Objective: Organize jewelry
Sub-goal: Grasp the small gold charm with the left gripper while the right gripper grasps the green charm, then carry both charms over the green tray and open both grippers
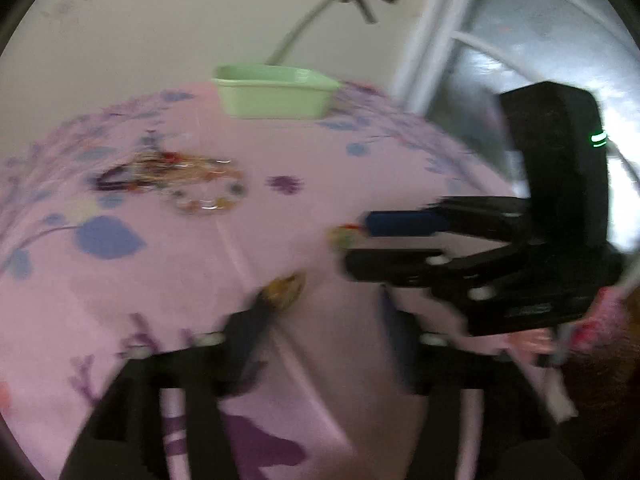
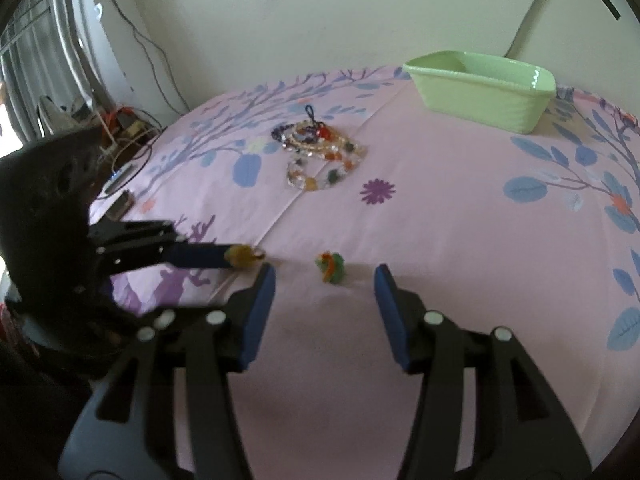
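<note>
A heap of beaded bracelets and necklaces [image 2: 320, 152] [image 1: 180, 180] lies on the pink flowered cloth [image 2: 460, 220]. Behind it stands a pale green tub [image 2: 484, 88] [image 1: 276, 96]. My right gripper [image 2: 325, 271] [image 1: 356, 245] is open, and a small green and orange piece [image 2: 331, 267] lies on the cloth just beyond its fingertips. My left gripper [image 1: 332, 304] is open too, its fingers wide apart. A small yellowish piece [image 1: 286, 288] [image 2: 244, 256] sits at the tip of its left finger [image 2: 200, 256]; whether it touches the pad is unclear. The left wrist view is blurred.
The tub stands at the far edge of the cloth, close to the wall. Cables and clutter [image 2: 120, 128] lie off the cloth's left edge. A white window frame [image 1: 432, 40] rises to the right. A fold line [image 2: 288, 208] runs across the cloth.
</note>
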### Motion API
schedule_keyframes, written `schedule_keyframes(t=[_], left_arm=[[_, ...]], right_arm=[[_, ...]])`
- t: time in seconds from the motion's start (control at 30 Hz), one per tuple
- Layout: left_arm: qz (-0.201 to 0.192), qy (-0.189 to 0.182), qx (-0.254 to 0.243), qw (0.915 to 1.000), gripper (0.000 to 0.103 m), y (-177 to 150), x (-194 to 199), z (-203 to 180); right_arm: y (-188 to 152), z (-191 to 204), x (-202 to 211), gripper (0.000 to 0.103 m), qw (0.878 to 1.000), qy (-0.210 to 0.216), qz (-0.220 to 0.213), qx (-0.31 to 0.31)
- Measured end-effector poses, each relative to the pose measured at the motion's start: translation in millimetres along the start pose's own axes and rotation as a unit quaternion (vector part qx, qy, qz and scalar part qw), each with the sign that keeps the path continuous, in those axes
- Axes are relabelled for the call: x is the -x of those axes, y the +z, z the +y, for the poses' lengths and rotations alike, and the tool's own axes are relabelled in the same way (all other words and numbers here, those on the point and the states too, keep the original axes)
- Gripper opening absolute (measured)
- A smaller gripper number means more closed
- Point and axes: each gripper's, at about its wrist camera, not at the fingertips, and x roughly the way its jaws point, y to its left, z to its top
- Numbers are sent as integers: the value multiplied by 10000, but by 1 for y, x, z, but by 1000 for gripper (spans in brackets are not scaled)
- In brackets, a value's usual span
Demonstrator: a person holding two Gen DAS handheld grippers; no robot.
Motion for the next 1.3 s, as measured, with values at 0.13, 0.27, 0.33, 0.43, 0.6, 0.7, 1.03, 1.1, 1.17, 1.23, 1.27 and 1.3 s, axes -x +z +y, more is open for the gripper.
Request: schedule_keyframes(t=[0.13, 0.27, 0.33, 0.43, 0.6, 0.7, 1.03, 1.1, 1.17, 1.23, 1.27, 1.3], left_arm=[[26, 240, -194, 9995, 75, -2, 0, -10], [45, 411, -241, 9989, 73, -1, 0, -12], [49, 528, -187, 9984, 58, 0, 0, -7], [111, 1010, -247, 9945, 18, 4, -1, 1], [116, 941, -319, 9950, 18, 3, 2, 6], [-14, 808, -245, 9964, 18, 5, 11, 8], [-397, -717, 862, 9929, 18, 73, 37, 59], [-450, -840, 885, 9915, 18, 95, 31, 62], [-500, -852, 845, 9915, 18, 124, 19, 65], [-495, -958, 931, 9898, 18, 149, 4, 68], [-507, -965, 950, 9895, 18, 163, -6, 69], [-514, -932, 929, 9900, 18, 173, -12, 71]], right_arm=[[0, -2, 1, 50, 10000, 18, -19, -39], [0, -4, 4, 50, 9999, -3, -102, -133], [0, -6, 6, 50, 9997, -2, -147, -193], [0, -4, 5, 50, 9997, -9, -146, -169], [1, 4, -1, 35, 9998, -188, 10, 30], [2, 11, -6, 3, 9988, -429, 116, 199], [54, -39, 20, 3, 9969, -339, -606, -367], [74, -59, 22, 3, 9943, -467, -803, -529], [90, -78, 20, 3, 9918, -556, -918, -688], [105, -95, 14, 3, 9891, -760, -996, -779], [112, -105, 11, 3, 9875, -849, -1020, -854], [117, -114, 6, 3, 9861, -904, -1031, -940]])
